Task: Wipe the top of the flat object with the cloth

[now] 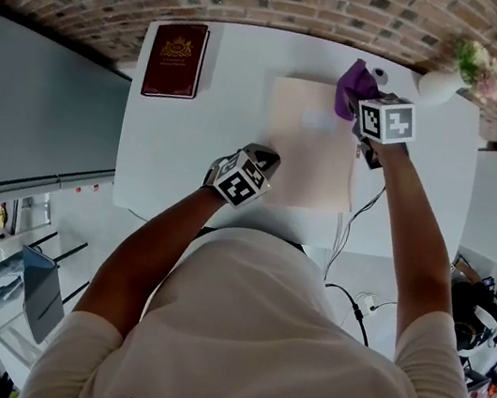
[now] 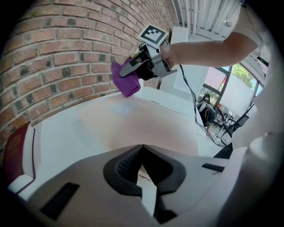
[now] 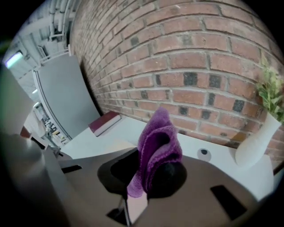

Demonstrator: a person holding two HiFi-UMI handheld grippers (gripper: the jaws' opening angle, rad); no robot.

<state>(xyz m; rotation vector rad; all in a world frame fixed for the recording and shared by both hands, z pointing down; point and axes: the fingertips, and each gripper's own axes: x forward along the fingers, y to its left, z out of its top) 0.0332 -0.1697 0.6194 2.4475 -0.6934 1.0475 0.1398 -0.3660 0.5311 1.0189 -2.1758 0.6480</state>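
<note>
A pale beige flat object [image 1: 310,147] [image 2: 146,128] lies in the middle of the white table [image 1: 191,145]. My right gripper [image 1: 357,104] [image 2: 129,73] [image 3: 148,177] is shut on a bunched purple cloth [image 1: 352,84] [image 2: 125,83] [image 3: 159,144]. It holds the cloth over the flat object's far right corner, close to the surface. My left gripper [image 1: 269,162] [image 2: 142,153] is shut, its jaws meeting at the tips, at the flat object's near left edge. Whether it grips that edge is hidden.
A dark red book [image 1: 175,58] [image 2: 15,150] [image 3: 104,123] lies at the table's far left. At the far right stand a white vase with flowers [image 1: 440,84] [image 3: 255,146] and a small round object [image 1: 378,73] [image 3: 203,152]. A cable [image 1: 352,231] hangs over the near edge. A brick wall [image 3: 199,66] backs the table.
</note>
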